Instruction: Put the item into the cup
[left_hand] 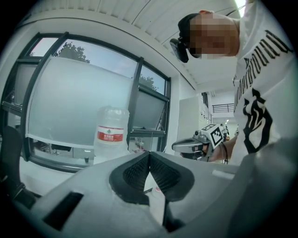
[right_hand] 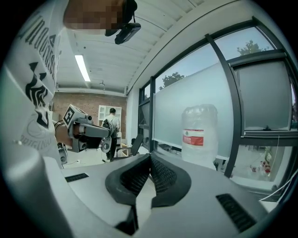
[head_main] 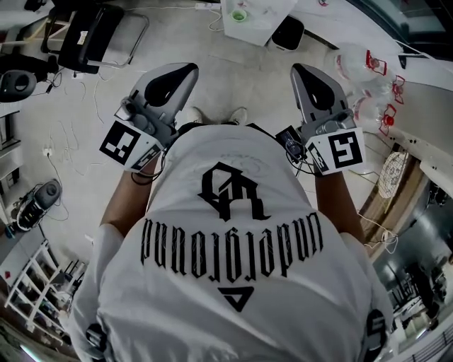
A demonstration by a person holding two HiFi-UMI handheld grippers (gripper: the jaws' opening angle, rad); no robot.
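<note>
No cup or loose item shows in any view. In the head view my left gripper (head_main: 178,72) and right gripper (head_main: 303,71) are held out in front of a white printed shirt, above the floor, pointing about level. In the left gripper view the left gripper (left_hand: 149,154) has its ribbed pads touching at the tip with nothing between them. The right gripper (left_hand: 193,144) floats beside it. The right gripper view shows the right gripper (right_hand: 150,157) shut and empty too, with the left gripper (right_hand: 88,132) off to its side.
A large water bottle (left_hand: 111,135) (right_hand: 199,135) with a red label stands by a frosted window (left_hand: 74,107). Below lie a white table (head_main: 248,18), a dark chair (head_main: 92,35) and clear bottles (head_main: 368,85). A person (right_hand: 111,128) stands far off.
</note>
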